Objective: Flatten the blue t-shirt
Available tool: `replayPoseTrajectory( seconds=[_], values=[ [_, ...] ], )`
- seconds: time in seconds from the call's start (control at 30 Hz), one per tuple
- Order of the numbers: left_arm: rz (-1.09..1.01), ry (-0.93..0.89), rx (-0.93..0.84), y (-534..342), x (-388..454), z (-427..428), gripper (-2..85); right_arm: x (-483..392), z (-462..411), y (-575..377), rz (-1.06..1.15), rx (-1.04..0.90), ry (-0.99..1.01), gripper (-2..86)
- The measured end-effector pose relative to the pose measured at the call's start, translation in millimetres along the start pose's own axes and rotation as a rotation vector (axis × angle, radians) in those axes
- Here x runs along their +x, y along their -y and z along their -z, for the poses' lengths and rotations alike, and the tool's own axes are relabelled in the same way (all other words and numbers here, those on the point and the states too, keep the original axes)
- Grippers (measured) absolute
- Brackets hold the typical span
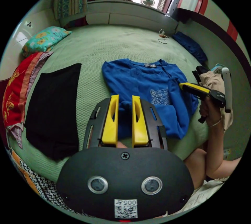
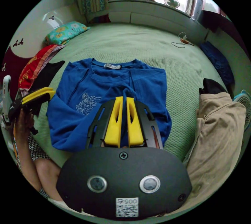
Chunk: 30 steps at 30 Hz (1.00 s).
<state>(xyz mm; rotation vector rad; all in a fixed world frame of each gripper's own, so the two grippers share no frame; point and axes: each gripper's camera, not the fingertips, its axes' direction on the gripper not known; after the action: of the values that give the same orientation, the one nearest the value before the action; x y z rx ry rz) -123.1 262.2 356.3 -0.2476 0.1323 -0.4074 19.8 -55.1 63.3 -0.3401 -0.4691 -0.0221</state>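
Note:
The blue t-shirt (image 1: 146,88) (image 2: 104,90) lies front up on the green bed cover (image 1: 109,43), collar toward the window. A sleeve is folded over the chest and the lower part is rumpled. A white print shows on the front. My left gripper (image 1: 125,98) hovers over the shirt's near left corner, its yellow jaws a small gap apart and holding nothing. In the right gripper view, the left gripper (image 2: 53,92) is in a hand beside the shirt's edge. My right gripper (image 2: 124,99) hangs above the shirt's middle, jaws almost touching and empty. In the left gripper view, the right gripper (image 1: 181,85) is at the shirt's right edge.
A black garment (image 1: 52,111) lies left of the shirt, with a red cloth pile (image 1: 13,96) and a flowered pillow (image 1: 44,39) beyond it. A beige garment (image 2: 219,130) lies to the right, and a dark blue cloth (image 2: 218,62) and a cable (image 2: 181,41) farther back. The person's knee (image 1: 196,164) is at the bed edge.

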Motion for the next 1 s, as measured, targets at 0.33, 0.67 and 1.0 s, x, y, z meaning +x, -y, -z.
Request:
replayPoseTrajectory(
  seconds=[0.33, 0.67, 1.0],
  values=[
    [0.068, -0.069, 0.083, -67.4, 18.9, 93.5, 7.9, 3.3, 111.8, -60.5, -0.026, 0.052, -0.046, -1.4],
    [0.034, -0.142, -0.038, -181.8, 82.8, 127.5, 6.4, 15.1, 209.8, -204.8, -0.089, 0.025, -0.013, -1.2],
    [-0.013, -0.136, -0.072, -234.6, 126.0, 159.4, 6.3, 15.4, 254.1, -284.8, -0.077, -0.004, 0.032, -1.4]
  ],
)
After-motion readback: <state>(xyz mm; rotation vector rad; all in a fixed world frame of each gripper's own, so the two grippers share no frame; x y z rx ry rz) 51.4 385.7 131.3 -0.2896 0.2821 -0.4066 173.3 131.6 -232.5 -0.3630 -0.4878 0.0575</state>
